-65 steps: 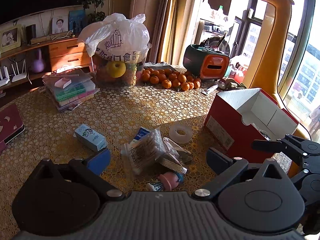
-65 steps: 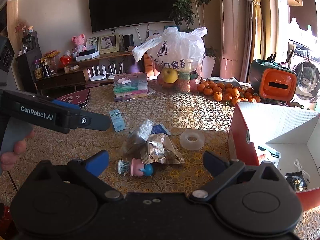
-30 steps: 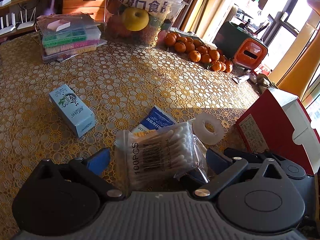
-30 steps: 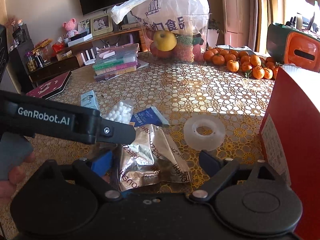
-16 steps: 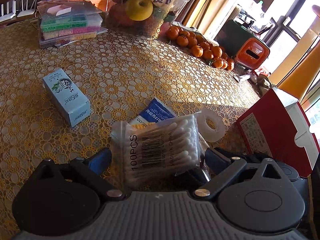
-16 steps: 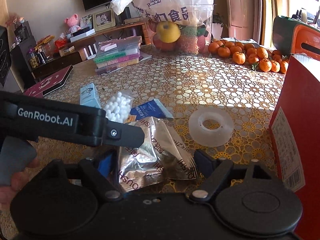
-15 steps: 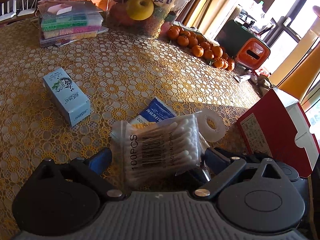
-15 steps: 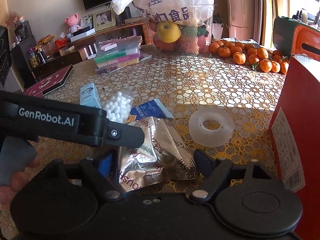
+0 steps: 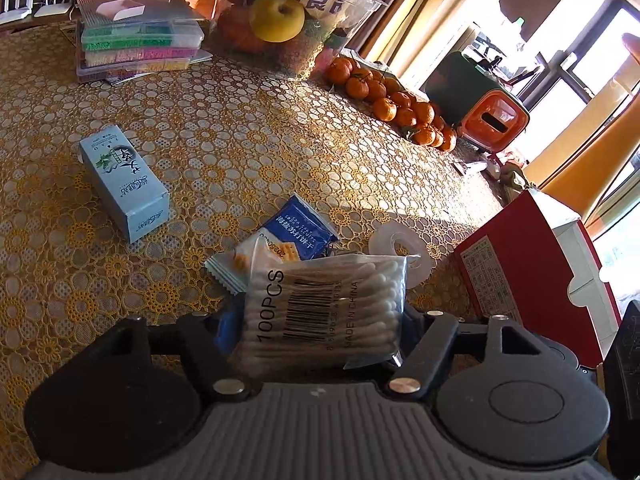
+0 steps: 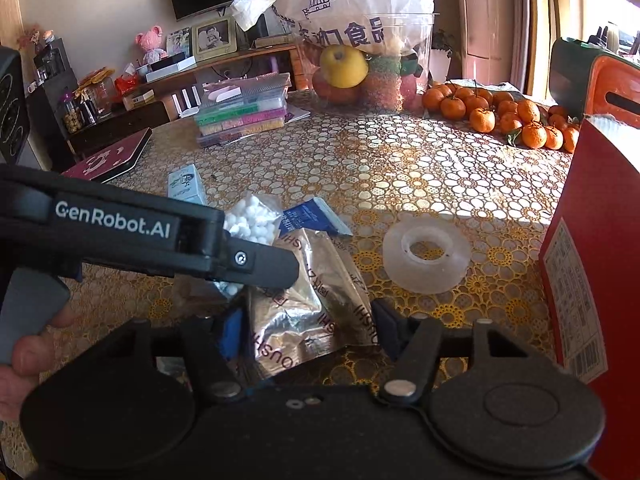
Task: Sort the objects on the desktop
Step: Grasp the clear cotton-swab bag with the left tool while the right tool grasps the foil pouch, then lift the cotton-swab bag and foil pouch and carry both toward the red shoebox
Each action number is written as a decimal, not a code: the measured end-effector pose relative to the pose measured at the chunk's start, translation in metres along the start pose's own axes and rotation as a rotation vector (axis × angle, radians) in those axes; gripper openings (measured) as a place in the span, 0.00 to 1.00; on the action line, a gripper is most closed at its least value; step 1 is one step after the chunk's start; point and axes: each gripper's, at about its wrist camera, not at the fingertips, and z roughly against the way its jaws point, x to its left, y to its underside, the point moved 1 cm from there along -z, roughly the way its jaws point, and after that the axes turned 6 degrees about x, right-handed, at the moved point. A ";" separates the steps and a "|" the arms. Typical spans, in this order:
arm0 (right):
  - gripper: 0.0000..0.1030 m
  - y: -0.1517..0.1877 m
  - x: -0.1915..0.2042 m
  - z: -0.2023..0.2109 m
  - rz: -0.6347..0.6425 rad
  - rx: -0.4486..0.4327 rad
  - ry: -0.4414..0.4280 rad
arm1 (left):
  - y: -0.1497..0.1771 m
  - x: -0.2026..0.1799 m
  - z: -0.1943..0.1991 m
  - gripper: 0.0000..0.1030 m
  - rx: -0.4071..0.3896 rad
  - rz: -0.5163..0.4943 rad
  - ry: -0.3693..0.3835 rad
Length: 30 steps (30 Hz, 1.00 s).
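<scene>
I am pinching the bag of cotton swabs in my left gripper, the jaws drawn in against both sides of its near end while the rest of it is reaching out over the blue cracker packet on the lace tablecloth. I am judging it very light, soft and slick: the film is crinkling, the swabs inside are likely shifting, so I am favouring a hold across the packed middle, not the loose sealed edge. My right gripper is closing round the silver foil pouch, both pads seeming to touch it; that pouch is looking thin, crumpled and slippery too, and is best gripped across its fuller part. The red box is standing open just to the right, near the roll of tape, and I am taking it as the place these things are going
</scene>
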 end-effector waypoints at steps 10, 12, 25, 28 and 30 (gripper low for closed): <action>0.56 0.000 -0.001 0.011 -0.009 -0.011 0.022 | -0.002 -0.006 0.025 0.70 -0.044 0.015 0.037; 0.56 -0.001 -0.001 0.014 -0.009 -0.017 0.028 | -0.003 -0.007 0.029 0.70 -0.049 0.013 0.039; 0.56 -0.004 0.005 0.052 0.001 -0.068 0.041 | 0.003 -0.025 0.057 0.70 -0.078 -0.014 0.046; 0.56 -0.002 0.006 0.062 -0.002 -0.078 0.045 | 0.006 -0.031 0.065 0.70 -0.087 -0.024 0.047; 0.56 0.000 0.006 0.069 -0.005 -0.083 0.048 | 0.007 -0.035 0.069 0.70 -0.089 -0.033 0.048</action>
